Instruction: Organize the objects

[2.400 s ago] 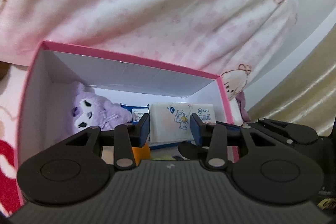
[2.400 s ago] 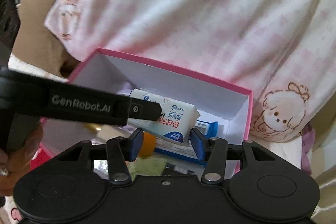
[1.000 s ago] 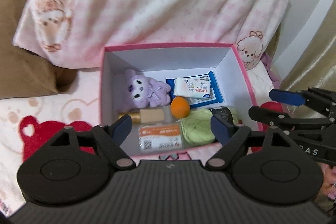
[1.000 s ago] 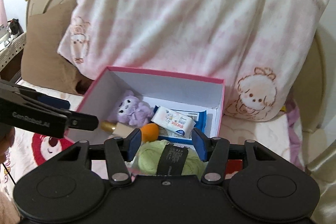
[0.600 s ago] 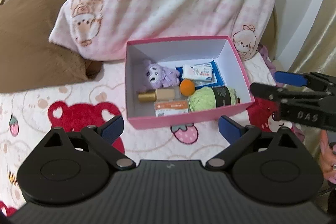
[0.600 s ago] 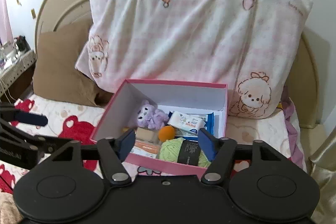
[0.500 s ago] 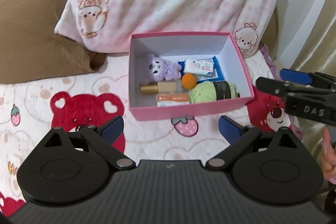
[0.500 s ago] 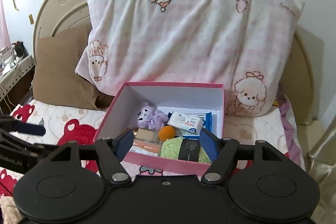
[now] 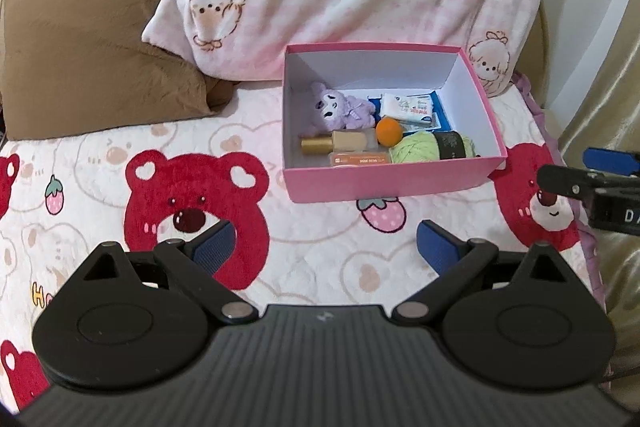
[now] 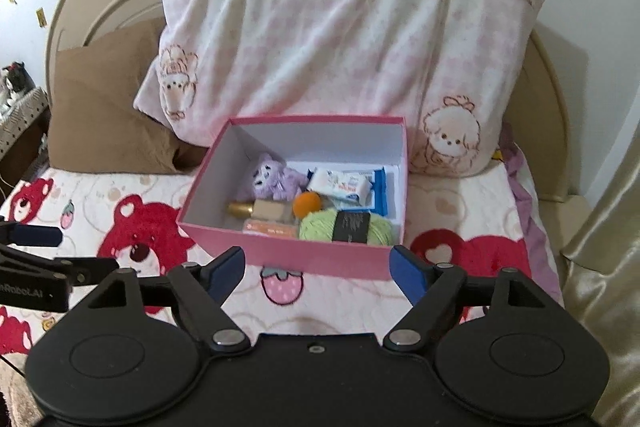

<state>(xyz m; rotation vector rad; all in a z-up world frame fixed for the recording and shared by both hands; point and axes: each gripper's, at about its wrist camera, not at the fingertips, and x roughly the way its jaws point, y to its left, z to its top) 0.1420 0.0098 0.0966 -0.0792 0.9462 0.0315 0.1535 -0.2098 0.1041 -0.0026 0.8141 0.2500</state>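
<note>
toys fill the pink box [image 9: 394,183]; my left gripper [image 9: 324,247] is spread empty, my right gripper [image 10: 318,269] is opening, empty.

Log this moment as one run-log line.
pink box: packed, on bed | left gripper: open, empty | right gripper: opening, empty | yarn ball: in box

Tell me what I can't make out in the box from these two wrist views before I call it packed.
- Orange packet: left view, lower part cut off by the pink box's near wall; its print is too small to read.
- Blue pack: right view, mostly covered by the white tissue pack.
- Box floor under the green yarn and purple plush: hidden in both views.
- Yarn label text: blurred.
</note>
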